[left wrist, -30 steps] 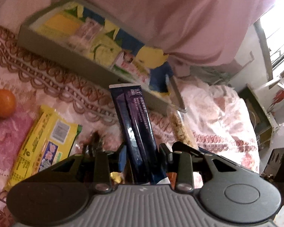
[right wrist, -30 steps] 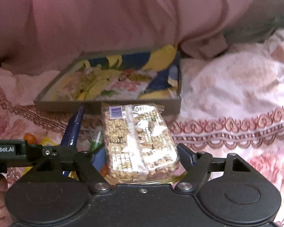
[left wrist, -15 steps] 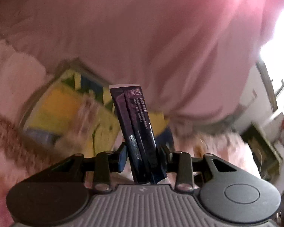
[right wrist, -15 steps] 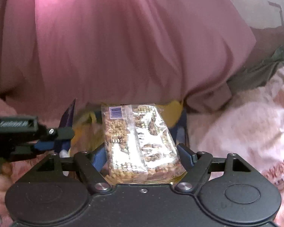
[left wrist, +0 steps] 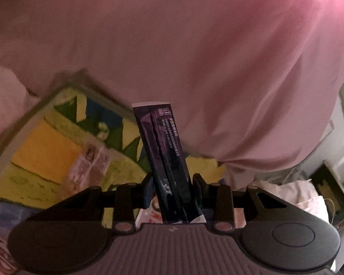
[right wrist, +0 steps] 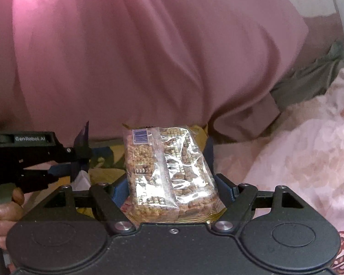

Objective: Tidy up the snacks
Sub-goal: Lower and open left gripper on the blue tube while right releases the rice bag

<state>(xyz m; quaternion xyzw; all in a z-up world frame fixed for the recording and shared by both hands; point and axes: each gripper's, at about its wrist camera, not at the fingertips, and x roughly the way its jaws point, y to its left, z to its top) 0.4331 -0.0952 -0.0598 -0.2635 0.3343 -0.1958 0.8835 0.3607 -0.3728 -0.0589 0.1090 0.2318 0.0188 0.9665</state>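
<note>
Left wrist view: the left gripper [left wrist: 173, 189] is clamped on an upright dark sachet [left wrist: 164, 158] above the tray [left wrist: 37, 107]. The right gripper [right wrist: 172, 189] grips a cereal bar [right wrist: 165, 171]. Best lower each flat into a free spot before releasing.

Left claw [left wrist: 173, 191] narrowly clamped, right claw [right wrist: 170, 189] widely clamped, both angled slightly downward.

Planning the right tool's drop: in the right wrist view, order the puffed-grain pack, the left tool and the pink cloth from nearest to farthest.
1. Puffed-grain pack: gripped in the right tool.
2. Left tool: left, alongside.
3. Pink cloth: behind, filling the background.
</note>
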